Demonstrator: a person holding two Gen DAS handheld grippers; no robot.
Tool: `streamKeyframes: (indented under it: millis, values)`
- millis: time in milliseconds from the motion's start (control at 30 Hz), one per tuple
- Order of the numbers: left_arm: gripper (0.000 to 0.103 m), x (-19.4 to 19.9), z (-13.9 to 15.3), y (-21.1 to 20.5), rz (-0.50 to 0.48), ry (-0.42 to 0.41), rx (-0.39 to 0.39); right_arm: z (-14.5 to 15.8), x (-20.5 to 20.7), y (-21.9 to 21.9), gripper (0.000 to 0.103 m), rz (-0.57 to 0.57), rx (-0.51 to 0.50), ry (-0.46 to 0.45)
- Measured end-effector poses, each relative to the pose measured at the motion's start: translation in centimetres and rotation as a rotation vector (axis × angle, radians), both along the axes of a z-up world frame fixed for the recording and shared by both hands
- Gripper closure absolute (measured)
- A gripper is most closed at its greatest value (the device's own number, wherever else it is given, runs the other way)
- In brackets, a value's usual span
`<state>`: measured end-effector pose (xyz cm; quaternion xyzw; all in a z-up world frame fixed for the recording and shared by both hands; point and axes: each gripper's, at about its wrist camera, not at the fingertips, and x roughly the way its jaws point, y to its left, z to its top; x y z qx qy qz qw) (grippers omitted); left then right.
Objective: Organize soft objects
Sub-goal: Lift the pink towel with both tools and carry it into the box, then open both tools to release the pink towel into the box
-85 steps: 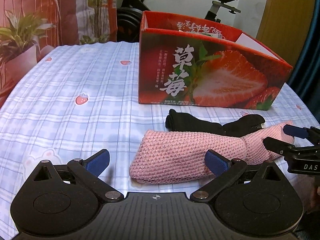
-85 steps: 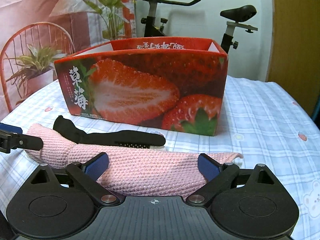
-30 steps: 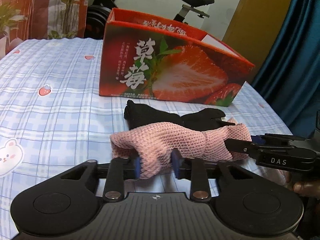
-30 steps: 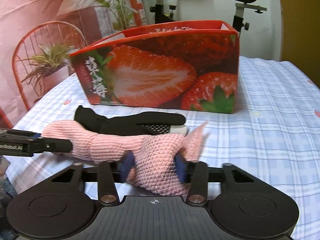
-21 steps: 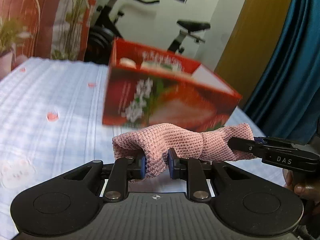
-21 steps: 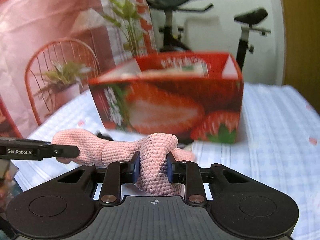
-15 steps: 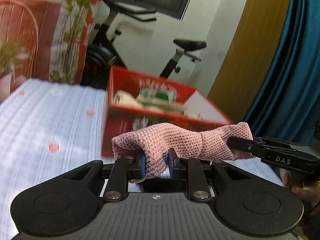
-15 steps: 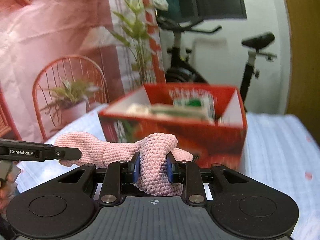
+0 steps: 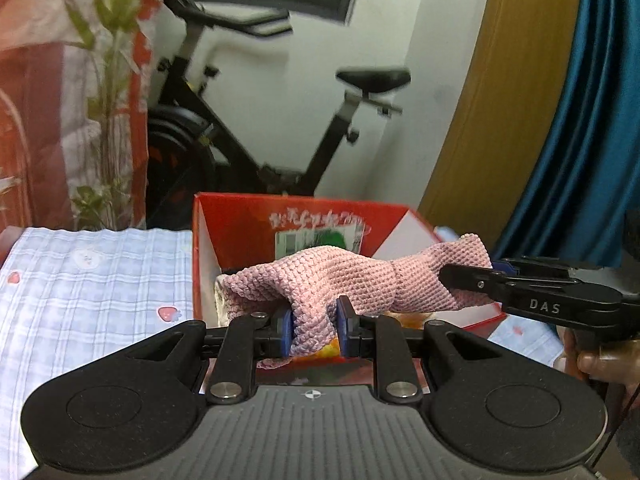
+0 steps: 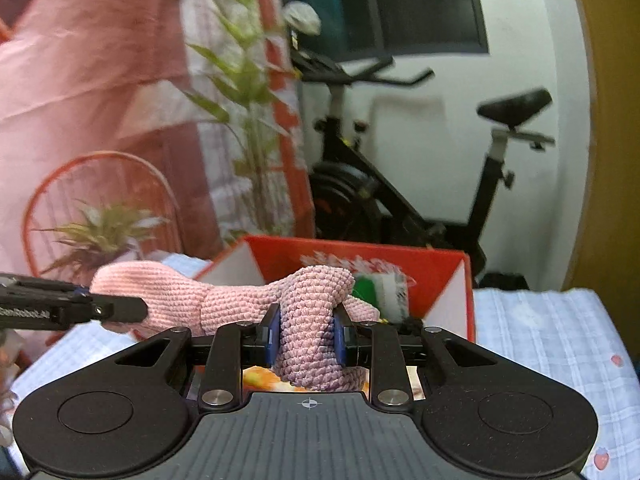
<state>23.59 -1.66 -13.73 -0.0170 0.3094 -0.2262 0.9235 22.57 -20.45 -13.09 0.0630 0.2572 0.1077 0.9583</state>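
Observation:
A pink knitted cloth (image 9: 352,276) hangs stretched between both grippers, raised over the open top of the red strawberry box (image 9: 240,220). My left gripper (image 9: 314,330) is shut on one end of the cloth. My right gripper (image 10: 306,334) is shut on the other end (image 10: 308,320). The right gripper also shows at the right of the left wrist view (image 9: 472,276), and the left gripper at the left of the right wrist view (image 10: 120,308). The box (image 10: 440,276) holds some items, partly hidden by the cloth.
The box stands on a table with a blue checked cloth (image 9: 92,280) printed with strawberries. An exercise bike (image 9: 248,128) and a plant (image 10: 248,120) stand behind the table. A blue curtain (image 9: 592,120) hangs at the right.
Both grippers shut on the pink cloth on the table, then lifted it together up to above the open box. The black glove has dropped out of view.

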Motion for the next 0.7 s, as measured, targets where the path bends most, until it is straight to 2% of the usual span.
streamKeyframes:
  millis: [200,267,367,433,533,700]
  values:
    - [0.078,3.2,-2.0,-1.9,-0.030,0.103,0.084,-3.9,3.6,-0.8,0.079,-0.043,-0.015,0.150]
    - [0.073,3.8,-2.4,-2.4,-0.046,0.116,0.101,-4.6,4.6,-0.8,0.079,-0.054,-0.028,0.188]
    - [0.054,4.0,-2.8,-2.6,-0.049,0.120,0.113,-5.3,5.5,-0.6,0.079,-0.065,-0.045,0.234]
    - [0.032,3.9,-2.8,-2.6,-0.036,0.102,0.126,-5.7,6.0,-0.4,0.079,-0.074,-0.060,0.256]
    - [0.014,3.4,-2.3,-2.4,-0.010,0.073,0.134,-6.0,6.5,0.1,0.078,-0.064,-0.080,0.276]
    - [0.004,2.8,-1.1,-1.6,0.058,0.032,0.142,-6.6,7.1,0.6,0.076,-0.063,-0.077,0.315]
